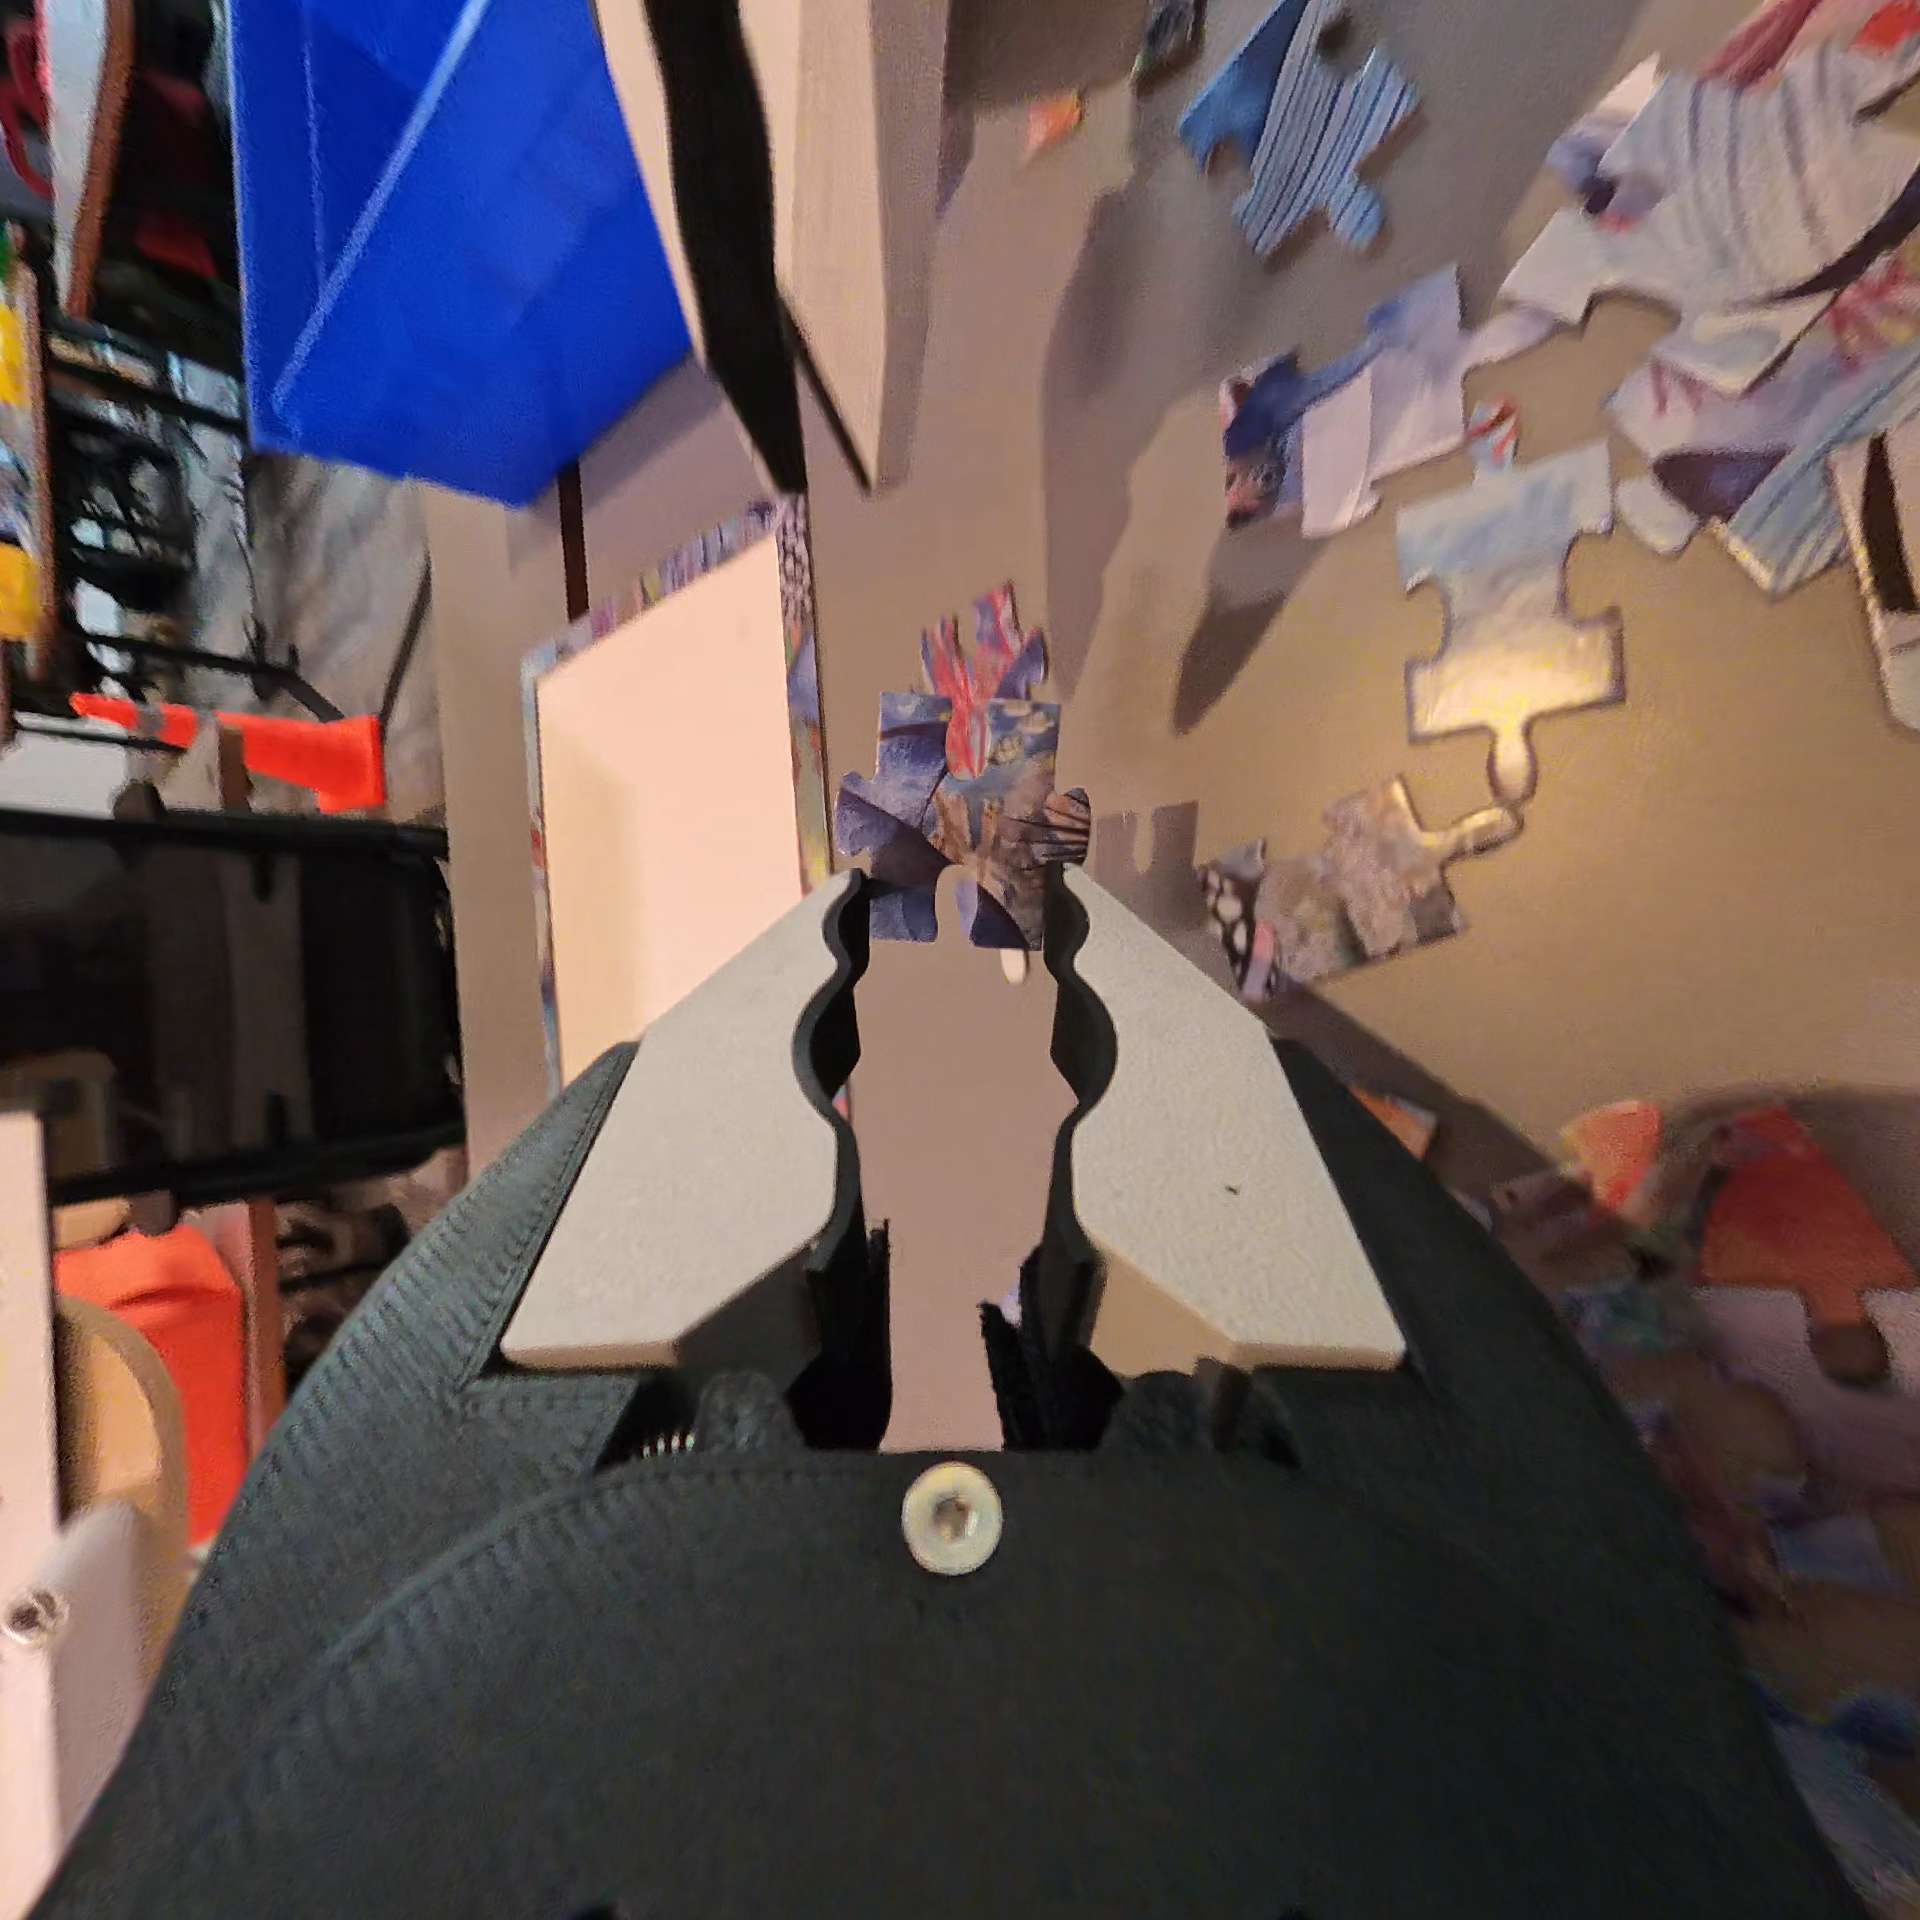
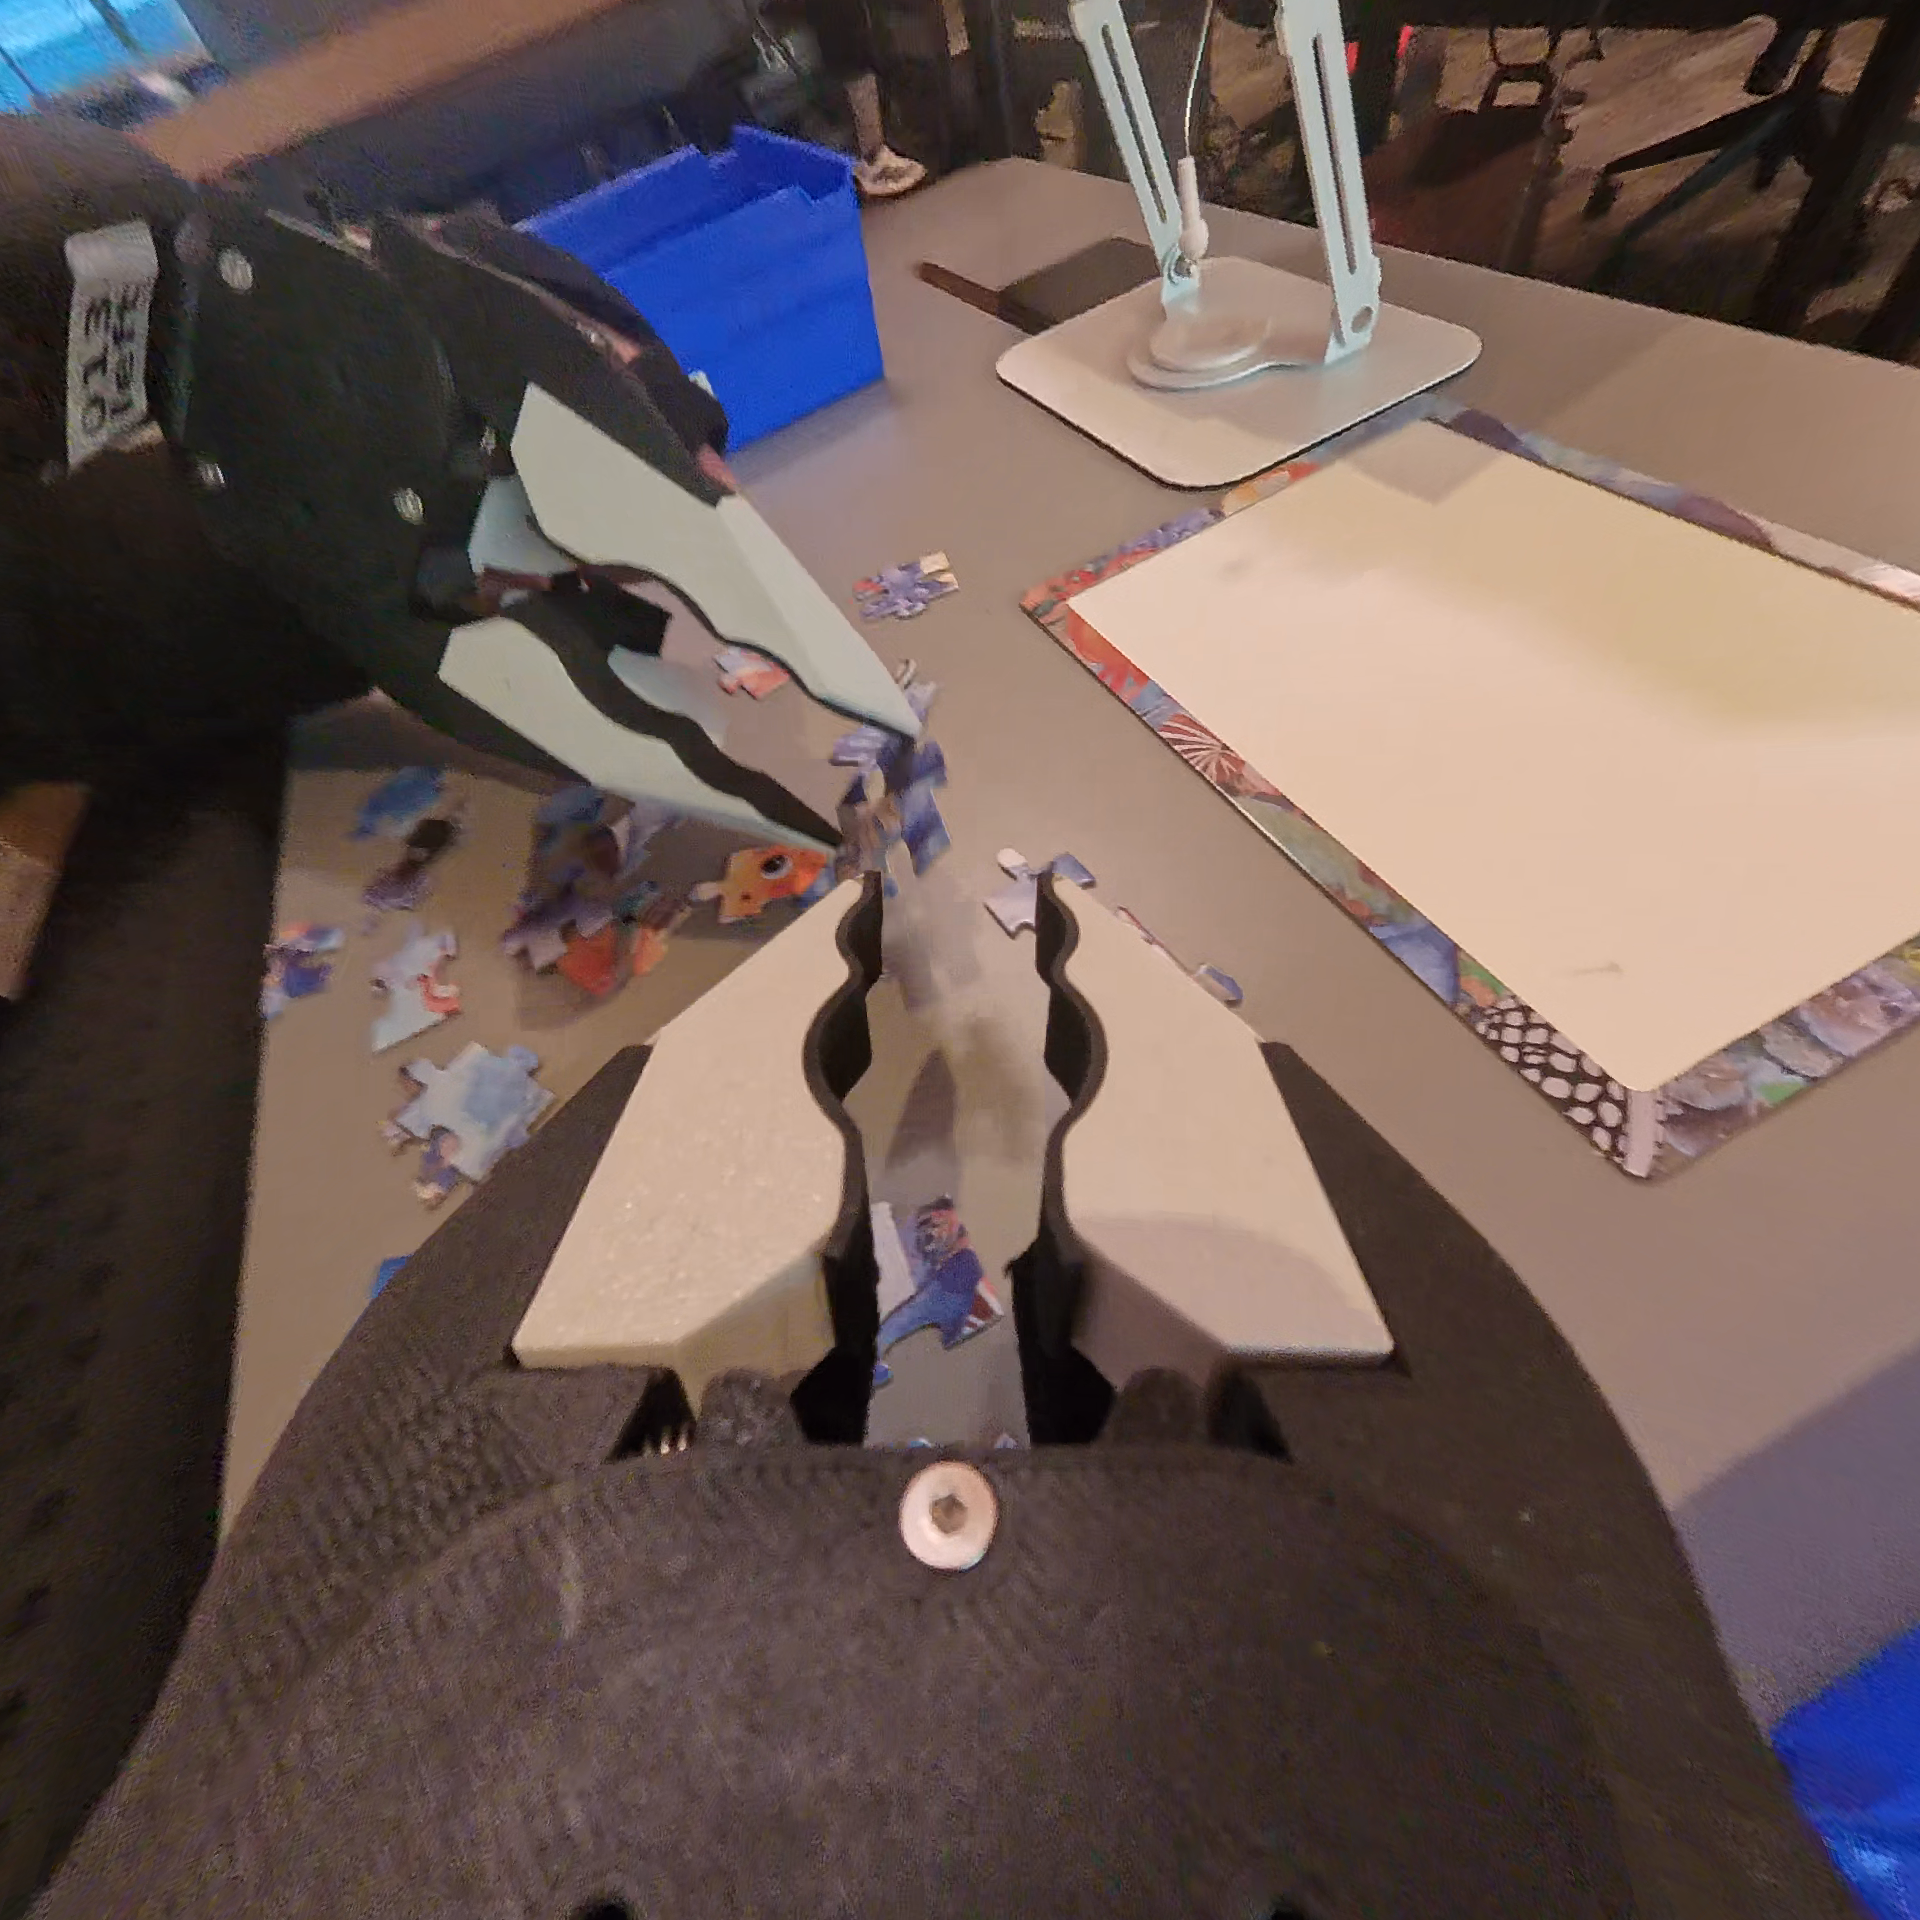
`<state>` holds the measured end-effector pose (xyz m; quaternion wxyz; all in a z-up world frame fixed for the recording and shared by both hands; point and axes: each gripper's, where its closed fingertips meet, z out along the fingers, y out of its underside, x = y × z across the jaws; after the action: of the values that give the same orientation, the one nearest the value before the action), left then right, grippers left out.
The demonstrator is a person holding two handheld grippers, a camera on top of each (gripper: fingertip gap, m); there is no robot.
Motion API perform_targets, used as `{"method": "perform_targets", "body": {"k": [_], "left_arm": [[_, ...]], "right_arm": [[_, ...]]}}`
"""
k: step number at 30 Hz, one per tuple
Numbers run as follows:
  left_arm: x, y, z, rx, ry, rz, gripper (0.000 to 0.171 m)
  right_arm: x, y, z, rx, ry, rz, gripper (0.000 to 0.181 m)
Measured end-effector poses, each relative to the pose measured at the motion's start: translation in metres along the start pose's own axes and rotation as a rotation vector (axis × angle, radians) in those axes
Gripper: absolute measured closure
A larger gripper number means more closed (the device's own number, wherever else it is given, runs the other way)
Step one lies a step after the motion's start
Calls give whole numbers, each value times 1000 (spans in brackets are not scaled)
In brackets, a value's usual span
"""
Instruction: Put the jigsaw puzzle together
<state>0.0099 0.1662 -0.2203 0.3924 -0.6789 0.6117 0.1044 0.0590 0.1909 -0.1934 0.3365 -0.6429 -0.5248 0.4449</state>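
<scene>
My left gripper (image 1: 958,883) pinches a joined cluster (image 1: 961,790) by its edges above the table (image 2: 1143,1299); it's light, flexes at seams. Right gripper (image 2: 956,894) gapes empty.

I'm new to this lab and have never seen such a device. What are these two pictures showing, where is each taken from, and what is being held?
Each picture comes from a camera mounted on a hand-held two-finger gripper, looking forward along its pale fingers. No robot arm is involved; a person holds one gripper in each hand.

In the left wrist view, the left gripper pinches a small cluster of joined blue puzzle pieces at its fingertips, lifted off the table.

In the right wrist view, the right gripper is open and empty. The left gripper enters from the left, carrying the same cluster.

On the grey table lie loose puzzle pieces, a puzzle tray with a colourful border and blank middle, a blue bin, and a metal stand.
</scene>
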Motion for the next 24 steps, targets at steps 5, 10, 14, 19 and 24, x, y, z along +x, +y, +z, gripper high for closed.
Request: {"method": "perform_targets", "body": {"k": [5, 10, 14, 19, 24], "left_arm": [[-7, -39, 10, 63, -39, 101, 140], [-11, -49, 15, 72, -60, 134, 140], [-12, -52, 13, 106, -56, 118, 143], [-19, -27, 10, 45, -29, 59, 136], [-12, 20, 19, -40, 131, -91, 130]], "right_arm": [[-2, 7, 1, -28, -40, 61, 153], [-1, 11, -1, -36, -60, 80, 174], [-6, 3, -8, 21, -130, 130, 181], [1, 3, -13, 41, -130, 184, 181], [15, 9, -20, 50, -124, 274, 181]]}}
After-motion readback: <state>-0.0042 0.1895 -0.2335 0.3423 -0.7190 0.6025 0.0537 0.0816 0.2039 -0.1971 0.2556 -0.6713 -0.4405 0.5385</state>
